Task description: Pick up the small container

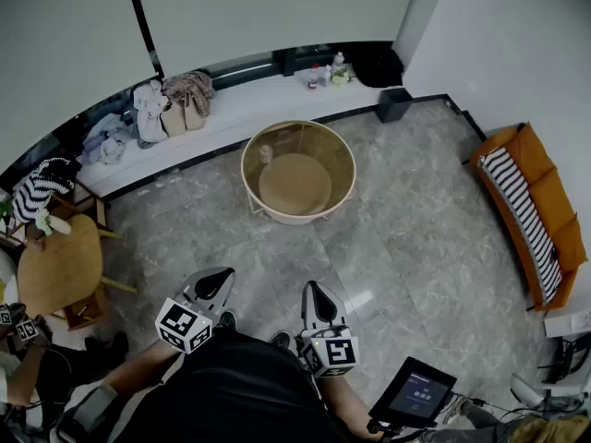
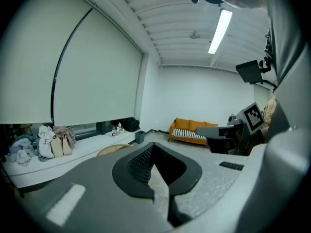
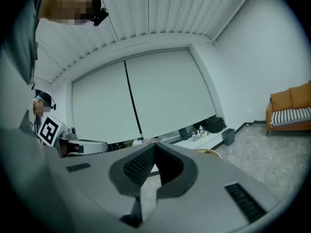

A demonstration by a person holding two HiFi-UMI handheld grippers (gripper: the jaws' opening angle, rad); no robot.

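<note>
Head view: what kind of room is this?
Probably a lounge or office break area: an orange sofa, a round table, and a long window ledge holding bags and bottles.

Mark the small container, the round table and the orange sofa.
small container [image 1: 266,154], head view, its body.
round table [image 1: 354,171], head view, its right rim.
orange sofa [image 1: 547,190], head view, an orange cushion.

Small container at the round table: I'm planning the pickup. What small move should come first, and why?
Probably step forward toward the small container: the left gripper and right gripper are near the body, jaws together and empty, and the round table stands well ahead.
</note>
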